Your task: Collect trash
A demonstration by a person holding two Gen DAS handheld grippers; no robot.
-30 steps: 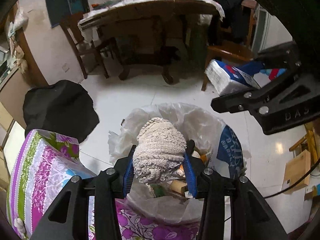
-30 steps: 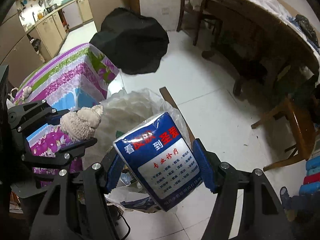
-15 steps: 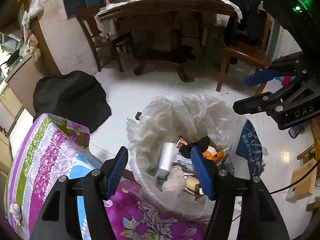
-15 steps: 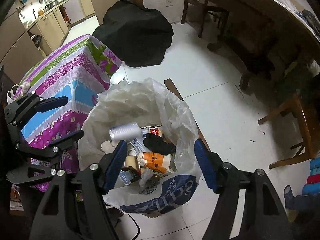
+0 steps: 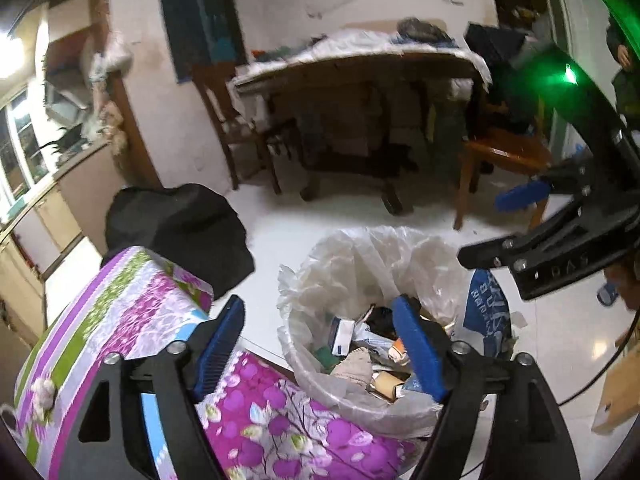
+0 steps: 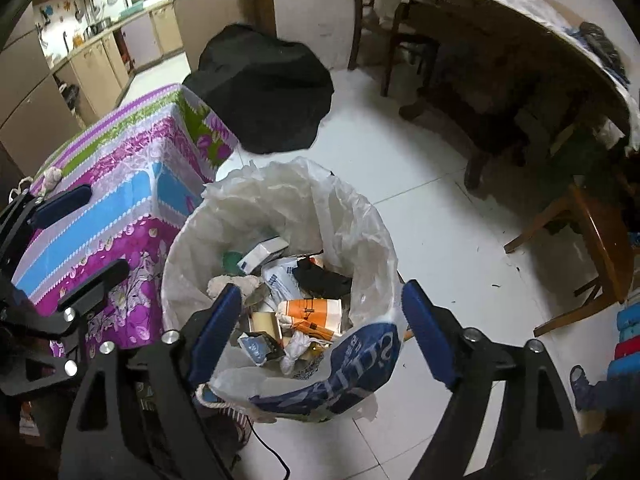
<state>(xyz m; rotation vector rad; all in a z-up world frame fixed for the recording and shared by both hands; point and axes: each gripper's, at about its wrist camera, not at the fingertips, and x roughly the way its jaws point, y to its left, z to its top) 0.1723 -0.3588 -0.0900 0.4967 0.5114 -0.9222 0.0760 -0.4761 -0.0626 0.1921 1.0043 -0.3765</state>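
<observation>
The trash bin, lined with a white bag, stands on the tiled floor beside the table and holds mixed rubbish. A beige knitted cloth, a white and blue tissue pack and an orange carton lie inside. My right gripper hovers over the bin with its jaws opening and nothing between them. My left gripper is above the near rim of the bin, its jaws also opening and empty. The beige cloth shows below it. Each gripper appears in the other's view: the right gripper and the left gripper.
A table under a purple floral cloth adjoins the bin on the left. A black covered object stands behind it. A wooden dining table and a wooden stool are farther off. A blue printed bag hangs over the bin's rim.
The left gripper let go of the beige cloth and the right let go of the tissue pack; both now lie in the bin. Both jaws spread wider. The left view swung up and left.
</observation>
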